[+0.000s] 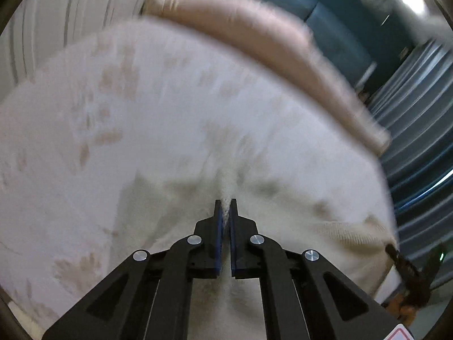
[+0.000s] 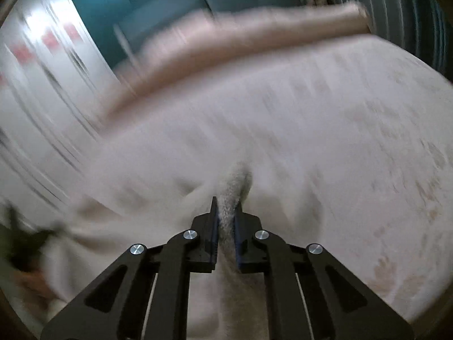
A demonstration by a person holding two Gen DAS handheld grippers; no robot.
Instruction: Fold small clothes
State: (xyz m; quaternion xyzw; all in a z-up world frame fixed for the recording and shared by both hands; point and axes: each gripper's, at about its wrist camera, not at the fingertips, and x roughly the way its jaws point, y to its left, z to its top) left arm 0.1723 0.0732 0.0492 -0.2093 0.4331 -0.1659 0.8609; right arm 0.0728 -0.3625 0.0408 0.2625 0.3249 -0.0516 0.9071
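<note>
Nearest the lens in the left wrist view, the left gripper (image 1: pixel 225 206) was seen w/ its black linkage arms filling the bottom of the frame. Its blue-padded jaws were brought together, clamped on a narrow pinch of cream knit fabric. That fabric belonged to the cream garment (image 1: pixel 334 232), which was spread below and to the right of the tips, w/ a ribbed edge visible toward the right. The garment was laid on a pale bedspread (image 1: pixel 119 107) printed w/ faint tan leaf marks, in the near part of the bed, close to its right edge as seen here. A long pinkish-tan roll (image 1: pixel 254 36), prob. a bolster or folded blanket, was laid along the far edge of the bed. At the garment's right end, by the bed's right edge, the other tool's dark tip (image 1: pixel 396 255) was seen; detail was blurred.

In the right wrist view, the right gripper (image 2: pixel 226 209) was likewise nearest, jaws nearly together and clamped on a thicker bunch of the same cream garment (image 2: pixel 119 226). The cloth was trailed off to the left of the tips, toward the bed's left edge in this view. The bedspread (image 2: pixel 354 141) was spread to the right, and the pinkish-tan roll (image 2: pixel 254 39) was laid across the far edge. Both views were smeared by motion blur.
</note>
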